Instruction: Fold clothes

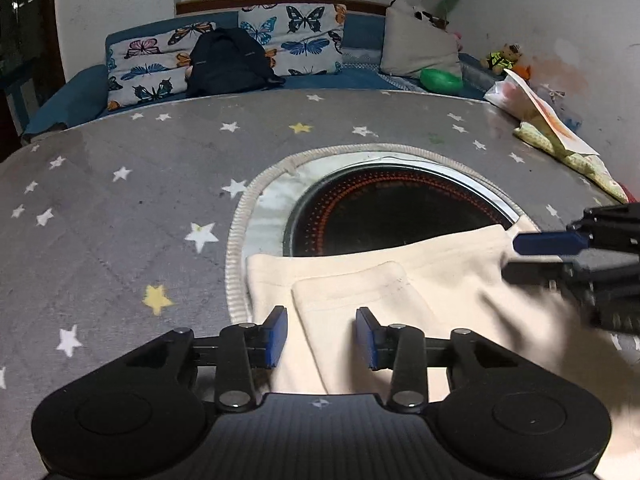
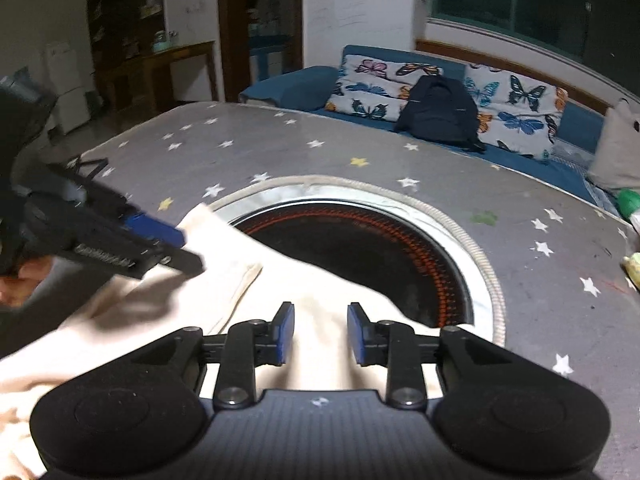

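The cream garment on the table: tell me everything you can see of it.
The cream garment is a soft, knit-looking piece of clothing, pale cream with no print. It lies mostly flat on the grey star-patterned table cover, and its far edge overlaps the round dark heater panel in the middle of the table. A folded layer with a stitched hem lies on top of it. The left claw and the right claw are both open above it, gripping nothing. What kind of clothing it is cannot be told.
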Motion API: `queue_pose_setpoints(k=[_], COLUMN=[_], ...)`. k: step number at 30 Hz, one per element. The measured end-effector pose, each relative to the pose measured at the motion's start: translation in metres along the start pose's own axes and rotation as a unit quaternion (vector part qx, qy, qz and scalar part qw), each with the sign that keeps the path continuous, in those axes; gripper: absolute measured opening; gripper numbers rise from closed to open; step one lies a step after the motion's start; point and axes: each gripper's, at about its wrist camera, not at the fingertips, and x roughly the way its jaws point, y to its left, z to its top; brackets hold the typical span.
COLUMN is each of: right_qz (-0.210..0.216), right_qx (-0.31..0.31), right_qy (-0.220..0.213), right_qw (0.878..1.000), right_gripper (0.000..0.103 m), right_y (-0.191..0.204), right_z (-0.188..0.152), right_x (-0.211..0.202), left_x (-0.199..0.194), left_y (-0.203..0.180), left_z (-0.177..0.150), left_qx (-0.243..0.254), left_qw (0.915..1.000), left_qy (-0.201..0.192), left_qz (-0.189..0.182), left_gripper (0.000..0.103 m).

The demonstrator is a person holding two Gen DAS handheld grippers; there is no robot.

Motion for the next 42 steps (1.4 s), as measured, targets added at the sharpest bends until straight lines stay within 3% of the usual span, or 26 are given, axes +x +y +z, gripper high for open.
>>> queue_pose_setpoints(k=[2,4,7,11,17,22,25,28,31,33,36,39,42], right_qz=[0.003,0.002,-0.002,-0.005,0.006,0.057,0.099,0.141,0.148,0.153,0.156,0.153,0.113], right_qx=[-0.001,0.003,0.008,0.012,0.015,0.002,-0.027,-0.069,-0.100,-0.121,-0.140,-0.100,-0.059], right_qy=[0.003,0.007,0.011,0.012,0.008,0.013,0.022,0.030,0.032,0.034,0.031,0.016,0.002], right_qw=[1.000,1.000,1.000,1.000,1.000,0.998,0.994,0.987,0.983,0.980,0.977,0.983,0.992], right_gripper=[0.029,0.029,0.029,0.029,0.029,0.029,0.029,0.030,0.030,0.040,0.041,0.041,0.041], right_y=[0.001,0.003,0.006,0.009,0.019,0.050,0.082,0.116,0.138,0.153,0.178,0.162,0.134], right_z=[-0.002,-0.004,-0.008,-0.013,-0.017,-0.027,-0.037,-0.054,-0.072,-0.084,-0.096,-0.098,-0.105], right_x=[0.001,0.003,0.003,-0.004,-0.018,-0.042,-0.055,-0.066,-0.072,-0.076,-0.090,-0.110,-0.135], left_x=[0.003,0.004,-0.007,-0.041,-0.132,-0.205,-0.229,-0.232,-0.226,-0.218,-0.206,-0.198,-0.195], left_y=[-0.004,-0.005,0.004,0.023,0.060,0.083,0.091,0.097,0.101,0.099,0.099,0.100,0.099], left_z=[0.001,0.002,0.001,-0.001,-0.033,-0.069,-0.096,-0.115,-0.123,-0.122,-0.119,-0.118,-0.119], left_qx=[0.007,0.010,-0.011,-0.043,-0.081,-0.106,-0.113,-0.122,-0.127,-0.115,-0.113,-0.112,-0.111], left_qw=[1.0000,0.9998,0.9997,0.9978,0.9885,0.9741,0.9679,0.9666,0.9656,0.9644,0.9660,0.9673,0.9681], left_qy=[-0.003,-0.007,-0.017,-0.043,-0.088,-0.115,-0.111,-0.097,-0.096,-0.100,-0.089,-0.077,-0.071], left_qz=[0.005,0.014,0.010,0.025,0.093,0.164,0.195,0.204,0.206,0.216,0.215,0.214,0.213], left_gripper=[0.039,0.018,0.006,0.005,0.005,0.005,0.005,0.005,0.005,0.005,0.006,0.009,0.015])
